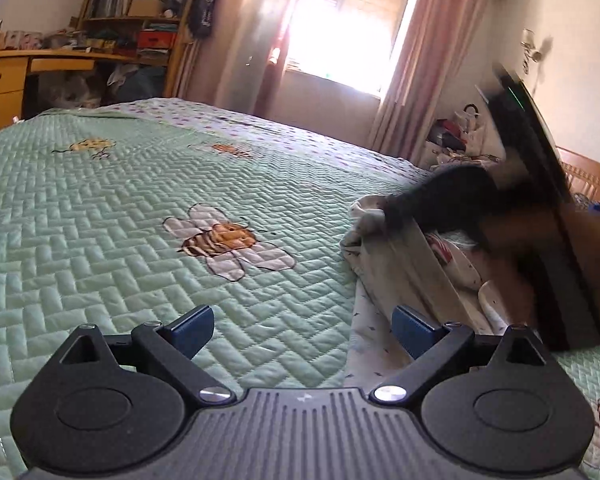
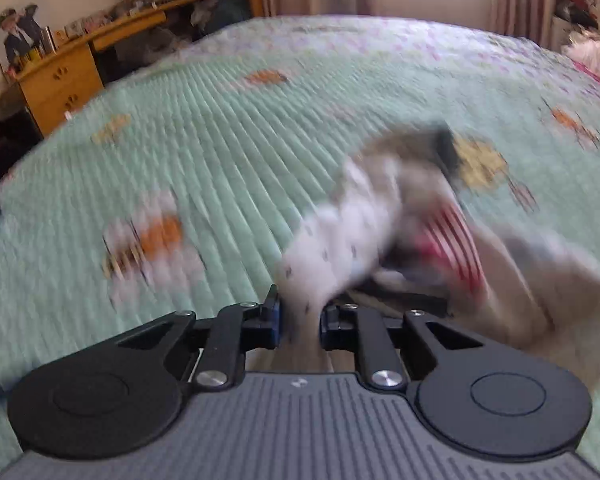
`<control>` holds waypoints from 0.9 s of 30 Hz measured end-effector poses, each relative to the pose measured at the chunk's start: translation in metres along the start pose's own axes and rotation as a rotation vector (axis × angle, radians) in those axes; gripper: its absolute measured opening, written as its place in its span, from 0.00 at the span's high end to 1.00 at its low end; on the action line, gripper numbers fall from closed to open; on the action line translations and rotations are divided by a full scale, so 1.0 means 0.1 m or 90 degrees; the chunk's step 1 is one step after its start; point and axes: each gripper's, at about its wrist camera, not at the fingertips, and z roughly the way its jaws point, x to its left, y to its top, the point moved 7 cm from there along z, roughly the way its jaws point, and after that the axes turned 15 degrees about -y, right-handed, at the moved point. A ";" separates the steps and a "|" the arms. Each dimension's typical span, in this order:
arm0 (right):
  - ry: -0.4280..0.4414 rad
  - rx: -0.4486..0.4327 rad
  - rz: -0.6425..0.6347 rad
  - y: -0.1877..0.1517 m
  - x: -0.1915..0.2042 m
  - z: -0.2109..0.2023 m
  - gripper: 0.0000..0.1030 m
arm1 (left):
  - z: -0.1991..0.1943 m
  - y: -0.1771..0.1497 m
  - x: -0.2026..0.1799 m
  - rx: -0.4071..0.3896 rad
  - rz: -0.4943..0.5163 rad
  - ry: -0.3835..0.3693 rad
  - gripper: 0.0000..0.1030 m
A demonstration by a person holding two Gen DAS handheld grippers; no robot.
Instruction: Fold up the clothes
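Observation:
A white garment (image 1: 374, 344) with small dark specks, a beige inside and a red-striped patch lies crumpled on the right of the green bee-print quilt (image 1: 120, 220). My left gripper (image 1: 302, 332) is open just above the quilt; its right pad sits at the garment's near edge and nothing is between the pads. My right gripper (image 2: 300, 320) is shut on a bunch of the garment (image 2: 340, 232), which rises blurred from its jaws. In the left wrist view the right gripper (image 1: 394, 210) is a dark blur pinching the cloth's far top edge.
The quilt (image 2: 220, 140) stretches wide to the left and far side. A wooden desk (image 1: 4, 80) and bookshelf (image 1: 140, 4) stand beyond the bed at left. A bright window (image 1: 340, 36) with pink curtains is behind. A wooden headboard (image 1: 592, 176) and clutter sit at right.

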 end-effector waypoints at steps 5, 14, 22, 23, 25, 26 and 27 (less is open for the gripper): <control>0.088 0.068 0.024 0.57 0.72 0.35 0.60 | 0.00 0.02 0.17 -0.009 -0.043 0.026 0.07; 0.061 -0.035 0.115 -0.43 -0.28 -0.68 0.34 | -0.16 0.07 0.39 -0.047 -0.093 0.049 0.07; -0.084 0.009 0.262 -1.97 -1.62 -1.63 0.29 | -0.15 -0.05 -0.08 -0.005 -0.015 -0.036 0.07; -0.071 0.012 0.288 -2.07 -1.63 -1.67 0.29 | -0.15 -0.07 -0.18 0.006 -0.003 -0.048 0.07; -0.048 0.015 0.312 -2.20 -1.55 -1.66 0.28 | -0.13 -0.14 -0.39 0.031 0.024 -0.064 0.07; -0.040 0.023 0.309 -2.23 -1.47 -1.62 0.28 | -0.13 -0.17 -0.50 0.043 0.037 -0.069 0.07; -0.043 0.020 0.293 -2.24 -1.39 -1.59 0.28 | -0.12 -0.22 -0.60 0.054 0.048 -0.071 0.07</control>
